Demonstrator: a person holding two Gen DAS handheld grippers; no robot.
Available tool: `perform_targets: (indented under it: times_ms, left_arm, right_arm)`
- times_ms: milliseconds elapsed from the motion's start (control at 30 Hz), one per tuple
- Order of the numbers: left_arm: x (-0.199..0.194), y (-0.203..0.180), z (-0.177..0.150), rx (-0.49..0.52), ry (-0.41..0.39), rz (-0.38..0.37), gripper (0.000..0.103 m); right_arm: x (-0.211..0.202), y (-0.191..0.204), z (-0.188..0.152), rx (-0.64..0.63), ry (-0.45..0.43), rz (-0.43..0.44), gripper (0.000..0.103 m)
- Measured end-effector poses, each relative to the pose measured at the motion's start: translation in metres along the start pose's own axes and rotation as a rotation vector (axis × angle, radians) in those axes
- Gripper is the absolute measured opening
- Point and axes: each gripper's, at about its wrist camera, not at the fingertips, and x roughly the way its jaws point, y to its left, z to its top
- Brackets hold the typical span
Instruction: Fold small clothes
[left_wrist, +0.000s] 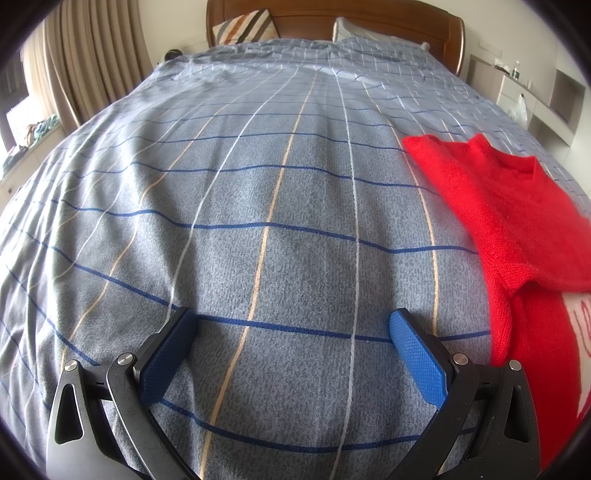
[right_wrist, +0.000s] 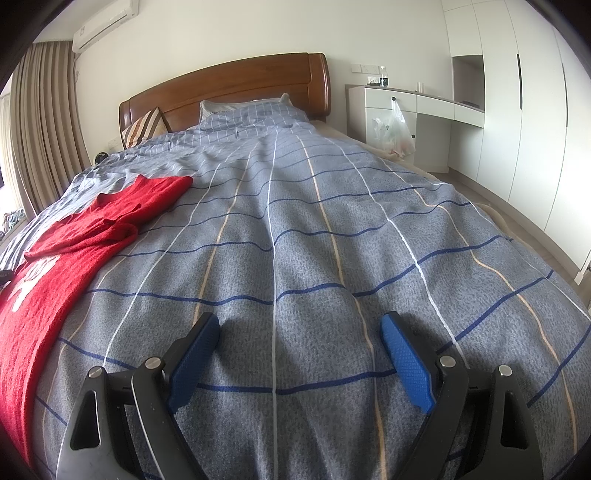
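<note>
A small red knitted sweater (left_wrist: 517, 221) with white lettering lies on the grey checked bed cover (left_wrist: 277, 203), with a sleeve folded across its body. In the left wrist view it is to the right of my left gripper (left_wrist: 293, 325), which is open and empty just above the cover. In the right wrist view the sweater (right_wrist: 74, 251) lies to the left of my right gripper (right_wrist: 300, 328), also open and empty over bare cover (right_wrist: 332, 240).
A wooden headboard (right_wrist: 229, 85) and pillows (left_wrist: 245, 26) are at the far end of the bed. Curtains (right_wrist: 40, 122) hang on the left. A white desk (right_wrist: 413, 107) with a plastic bag (right_wrist: 395, 129) and wardrobes (right_wrist: 524, 92) stand on the right.
</note>
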Motion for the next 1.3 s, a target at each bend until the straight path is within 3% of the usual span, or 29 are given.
perform_targets:
  times_ms: [1300]
  left_arm:
    - [0.0014,-0.0015,0.0018,-0.008,0.006,0.002,0.103]
  right_arm:
    - [0.0022,0.0028,-0.0003,-0.009,0.011,-0.014,0.089]
